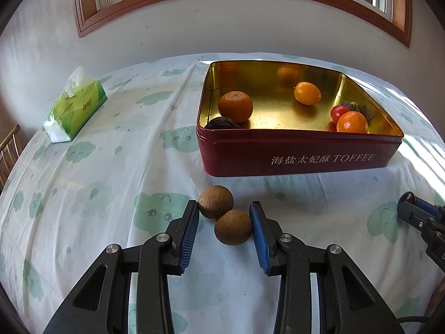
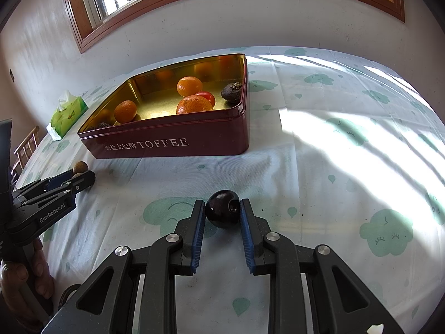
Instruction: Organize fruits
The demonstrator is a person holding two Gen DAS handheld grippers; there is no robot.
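A red TOFFEE tin (image 1: 300,161) (image 2: 172,144) with a gold inside stands on the table. It holds several oranges, a small red fruit (image 1: 338,112) and dark fruits. Two brown round fruits lie in front of it. My left gripper (image 1: 224,213) is open around the nearer brown fruit (image 1: 233,226); its left fingertip touches the farther one (image 1: 215,201). My right gripper (image 2: 222,208) has its blue pads against both sides of a dark purple fruit (image 2: 223,208) resting on the cloth.
A green tissue pack (image 1: 75,108) (image 2: 68,115) lies at the table's left. The white cloth (image 1: 111,167) has green cloud prints. A wall and window stand behind. A wooden chair (image 2: 25,147) is at the left edge.
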